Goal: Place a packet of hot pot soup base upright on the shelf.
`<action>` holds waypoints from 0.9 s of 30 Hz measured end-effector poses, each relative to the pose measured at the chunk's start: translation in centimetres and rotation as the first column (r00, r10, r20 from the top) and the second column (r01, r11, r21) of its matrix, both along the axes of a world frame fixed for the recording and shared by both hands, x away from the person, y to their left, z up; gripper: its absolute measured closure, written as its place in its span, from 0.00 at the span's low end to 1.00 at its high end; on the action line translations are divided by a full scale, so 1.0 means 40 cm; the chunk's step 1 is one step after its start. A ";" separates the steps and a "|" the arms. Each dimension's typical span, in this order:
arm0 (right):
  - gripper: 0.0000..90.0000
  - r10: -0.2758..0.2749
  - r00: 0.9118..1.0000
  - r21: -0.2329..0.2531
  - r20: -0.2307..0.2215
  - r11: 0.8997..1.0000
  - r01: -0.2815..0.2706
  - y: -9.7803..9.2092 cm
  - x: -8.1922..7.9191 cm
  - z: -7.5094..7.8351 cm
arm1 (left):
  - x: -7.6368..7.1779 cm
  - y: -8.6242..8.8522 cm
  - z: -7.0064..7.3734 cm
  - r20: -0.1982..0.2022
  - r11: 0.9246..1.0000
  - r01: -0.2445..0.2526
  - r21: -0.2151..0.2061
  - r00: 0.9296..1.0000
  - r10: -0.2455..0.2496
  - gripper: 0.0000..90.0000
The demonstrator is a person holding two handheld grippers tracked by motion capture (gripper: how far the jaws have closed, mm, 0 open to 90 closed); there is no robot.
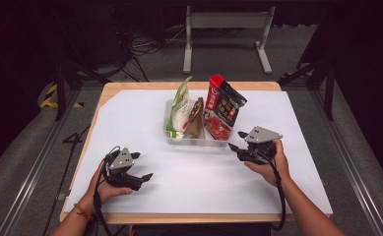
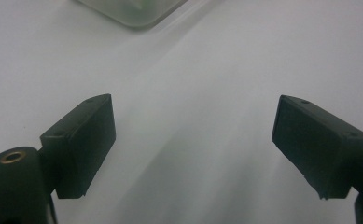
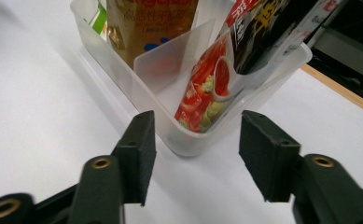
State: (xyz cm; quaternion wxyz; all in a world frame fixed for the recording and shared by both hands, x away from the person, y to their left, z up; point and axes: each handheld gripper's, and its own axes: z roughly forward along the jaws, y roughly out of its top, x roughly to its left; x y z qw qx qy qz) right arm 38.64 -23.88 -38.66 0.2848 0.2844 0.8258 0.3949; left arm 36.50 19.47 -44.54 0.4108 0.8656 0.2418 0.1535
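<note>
A clear plastic bin (image 1: 199, 141) stands mid-table with three snack packs upright in it: a green and white bag (image 1: 180, 109), a brown pack (image 1: 196, 118) and a red and black pack (image 1: 222, 109). My right gripper (image 1: 236, 141) hovers open just right of the bin. In the right gripper view its jaws straddle the bin's near corner (image 3: 193, 147), where the red and black pack (image 3: 212, 84) leans beside a divider and the brown pack (image 3: 151, 25). My left gripper (image 1: 141, 166) is open over bare white table at the front left; a bin corner (image 2: 132, 11) shows far ahead.
The white sheet (image 1: 194, 182) covers the table, with a wooden edge (image 1: 189, 218) along the front. Dark floor, cables and a metal frame (image 1: 226, 34) lie beyond the far edge. Open surface spreads between the two hands.
</note>
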 end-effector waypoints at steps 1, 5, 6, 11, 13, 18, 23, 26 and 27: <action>0.49 -0.002 1.000 -0.007 0.003 1.000 0.002 -0.002 -0.003 -0.002 | 0.000 0.000 0.000 0.000 1.000 0.000 0.000 1.000 0.000 0.16; 0.44 0.006 1.000 -0.026 0.006 1.000 -0.006 -0.009 -0.014 -0.007 | 0.000 0.000 -0.001 -0.003 1.000 -0.004 -0.002 1.000 0.004 0.16; 0.43 0.006 1.000 -0.026 0.004 1.000 -0.006 -0.013 -0.017 -0.008 | 0.000 0.000 -0.001 -0.004 1.000 -0.005 -0.003 1.000 0.005 0.16; 0.37 0.009 1.000 -0.025 0.019 1.000 -0.009 -0.023 -0.031 -0.004 | 0.000 0.000 -0.001 -0.002 1.000 -0.006 -0.002 1.000 0.006 0.16; 0.33 0.010 1.000 -0.044 0.024 0.999 -0.009 -0.027 -0.041 -0.002 | 0.000 0.000 -0.001 -0.003 1.000 -0.005 -0.003 1.000 0.005 0.16; 0.26 0.024 0.999 -0.062 0.025 0.998 -0.023 -0.038 -0.061 -0.010 | -0.002 0.000 0.000 -0.003 1.000 -0.006 -0.003 1.000 0.006 0.16; 0.23 0.034 0.999 -0.080 0.018 0.996 -0.032 -0.049 -0.077 -0.021 | -0.001 -0.001 0.000 0.000 1.000 -0.005 -0.004 1.000 0.005 0.16; 0.23 0.039 0.999 -0.086 0.022 0.996 -0.037 -0.058 -0.087 -0.030 | -0.001 -0.001 0.000 -0.002 1.000 -0.003 -0.004 1.000 0.003 0.15; 0.22 0.037 0.999 -0.089 0.022 0.995 -0.035 -0.060 -0.089 -0.032 | 0.000 -0.002 0.000 0.000 1.000 -0.001 -0.005 1.000 0.001 0.15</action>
